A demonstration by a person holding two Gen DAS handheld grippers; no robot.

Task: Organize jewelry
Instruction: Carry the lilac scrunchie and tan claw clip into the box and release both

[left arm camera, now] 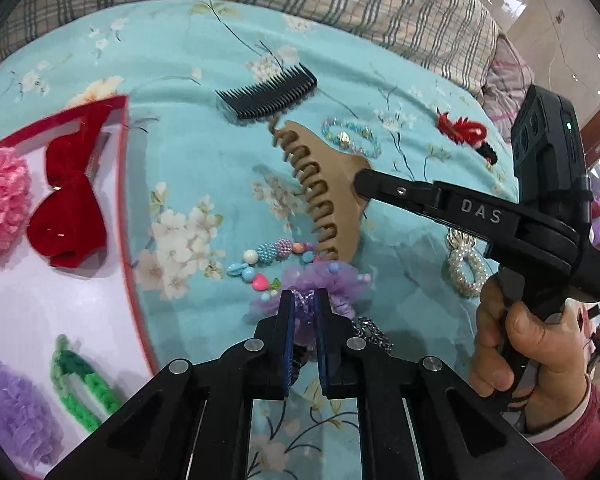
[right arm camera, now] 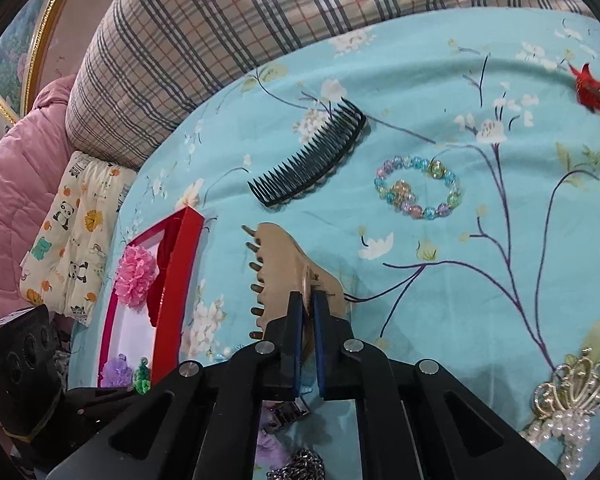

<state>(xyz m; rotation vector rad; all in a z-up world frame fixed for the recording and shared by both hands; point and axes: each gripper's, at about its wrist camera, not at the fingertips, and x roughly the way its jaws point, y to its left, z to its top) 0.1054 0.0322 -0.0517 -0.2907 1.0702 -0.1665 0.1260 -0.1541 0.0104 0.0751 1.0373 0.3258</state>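
The right gripper (right arm camera: 307, 308) pinches the tan hair claw (left arm camera: 332, 188), its length running away, teeth pointing left. The left gripper (left arm camera: 304, 304) clamps the purple scrunchie (left arm camera: 332, 284).

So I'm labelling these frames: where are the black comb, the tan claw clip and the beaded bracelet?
black comb (right arm camera: 312, 160), right wrist view, mid teeth.
tan claw clip (left arm camera: 332, 184), left wrist view, smooth back.
beaded bracelet (right arm camera: 416, 210), right wrist view, lower beads.
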